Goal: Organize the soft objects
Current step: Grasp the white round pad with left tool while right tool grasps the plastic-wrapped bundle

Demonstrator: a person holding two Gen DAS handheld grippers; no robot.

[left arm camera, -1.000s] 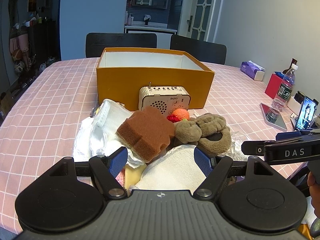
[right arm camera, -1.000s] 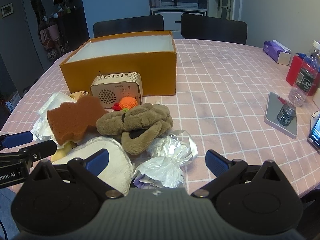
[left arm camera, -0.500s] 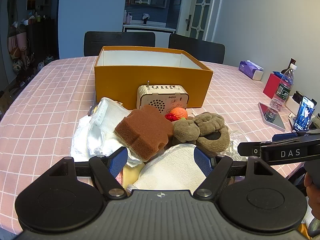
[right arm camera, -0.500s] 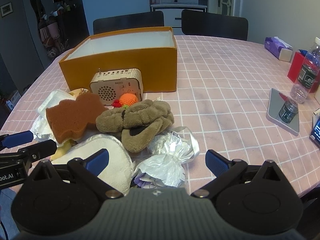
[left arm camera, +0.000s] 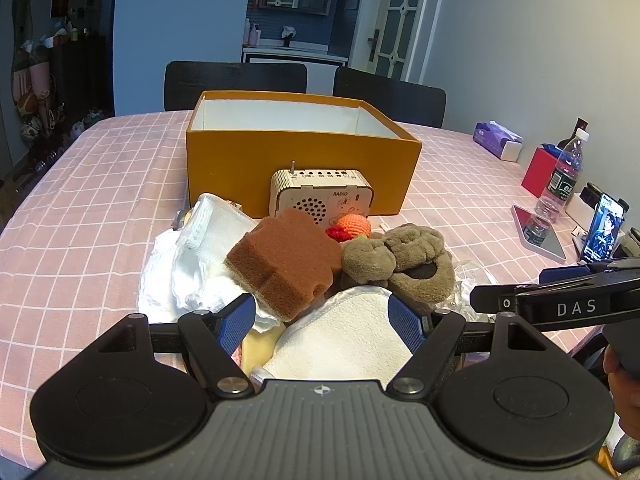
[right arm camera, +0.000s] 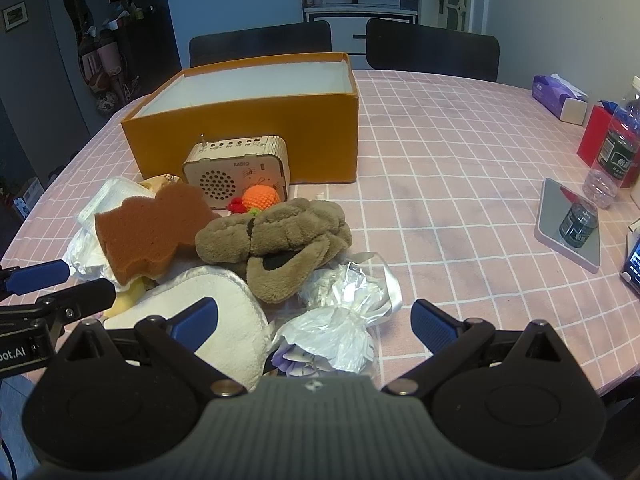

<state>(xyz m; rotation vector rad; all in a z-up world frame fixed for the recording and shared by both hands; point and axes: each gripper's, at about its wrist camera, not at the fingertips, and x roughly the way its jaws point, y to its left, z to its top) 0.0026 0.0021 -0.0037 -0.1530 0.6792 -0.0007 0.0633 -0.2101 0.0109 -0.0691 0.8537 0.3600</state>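
A heap of soft things lies in front of an open orange box (left arm camera: 300,176) (right arm camera: 248,136): a brown sponge (left arm camera: 286,260) (right arm camera: 148,228), a tan plush slipper (left arm camera: 400,256) (right arm camera: 280,240), a white fleecy pad (left arm camera: 348,336) (right arm camera: 224,320), white cloths (left arm camera: 192,256), an orange knitted ball (left arm camera: 352,224) (right arm camera: 260,197) and a crinkled clear bag (right arm camera: 344,320). My left gripper (left arm camera: 324,320) is open and empty, just short of the white pad. My right gripper (right arm camera: 314,320) is open and empty over the clear bag.
A wooden toy radio (left arm camera: 322,196) (right arm camera: 236,174) stands against the box. At the right are a water bottle (right arm camera: 612,152), a mirror (right arm camera: 570,224), a phone (left arm camera: 604,232), a red box (left arm camera: 542,172) and a tissue pack (right arm camera: 560,96). Two black chairs stand behind the table.
Both grippers have drawn back and tilted slightly; the heap sits a little farther off in both views. Nothing was taken hold of.
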